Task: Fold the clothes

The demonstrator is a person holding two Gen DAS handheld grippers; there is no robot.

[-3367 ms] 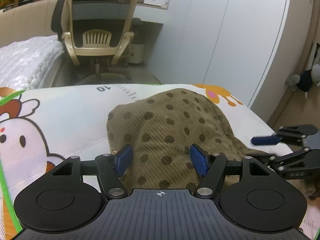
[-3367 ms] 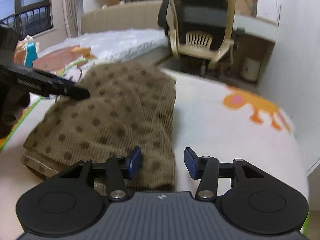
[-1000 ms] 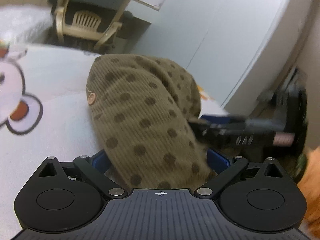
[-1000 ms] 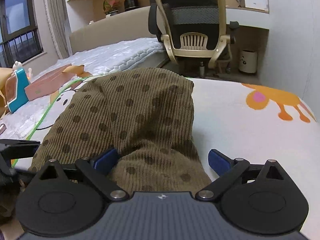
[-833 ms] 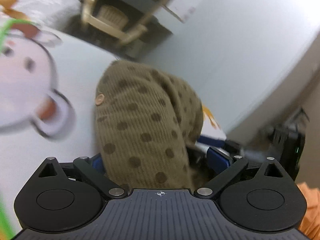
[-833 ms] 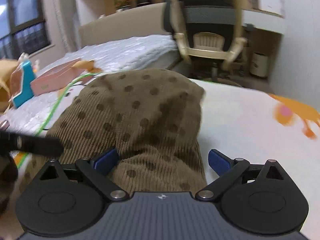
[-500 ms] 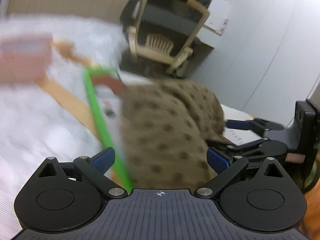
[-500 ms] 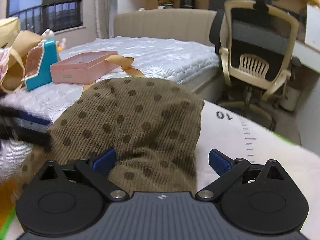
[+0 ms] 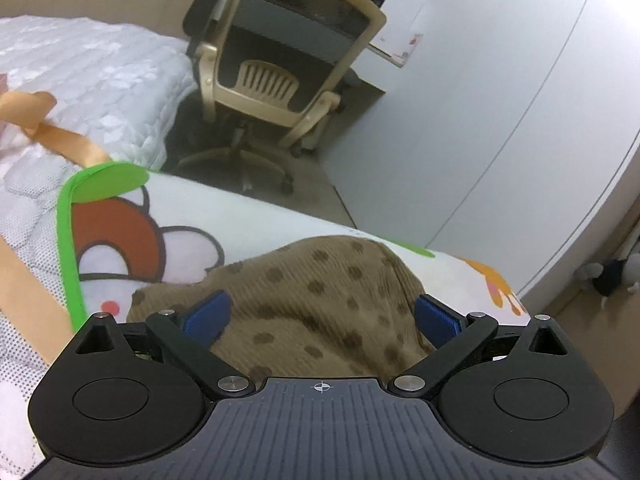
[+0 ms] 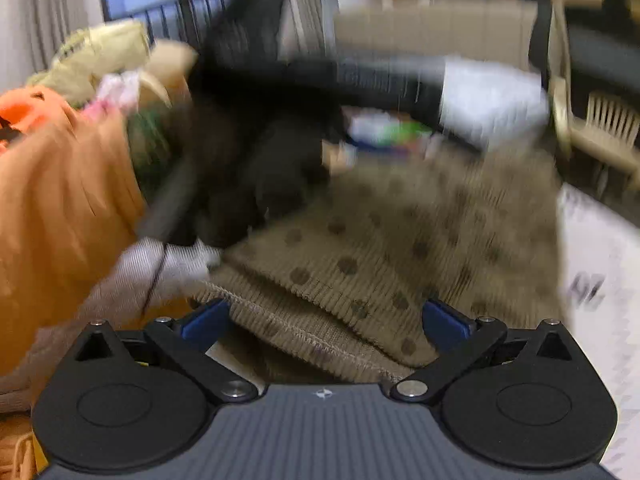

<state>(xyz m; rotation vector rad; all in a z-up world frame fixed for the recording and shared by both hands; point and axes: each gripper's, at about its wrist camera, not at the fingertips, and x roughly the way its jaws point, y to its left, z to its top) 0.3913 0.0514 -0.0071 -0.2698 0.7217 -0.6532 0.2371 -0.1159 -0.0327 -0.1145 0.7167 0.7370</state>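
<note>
A quilted white bed (image 9: 92,76) fills the left of the left wrist view, and against it lies a smooth cartoon-printed mat (image 9: 248,224) edged in bright green. Behind stands a mesh-backed office chair (image 9: 280,60) with a cream plastic frame. On the mat sits the brown garment (image 9: 320,300), a ribbed corduroy-like cloth with darker round dots, bunched into a soft mound near the mat's front edge. In the right wrist view (badly motion-blurred) the same garment (image 10: 400,240) shows a stitched hem curling toward the camera, with an orange cloth (image 10: 60,200) heaped at the left; what it rests in cannot be told. An orange satin ribbon (image 9: 48,128) trails over the bed. The left gripper (image 9: 320,316) has its blue pads spread wide, straddling the mound without pinching it. The right gripper (image 10: 324,320) is likewise wide apart, the hem lying between its fingers, ungrasped.
</note>
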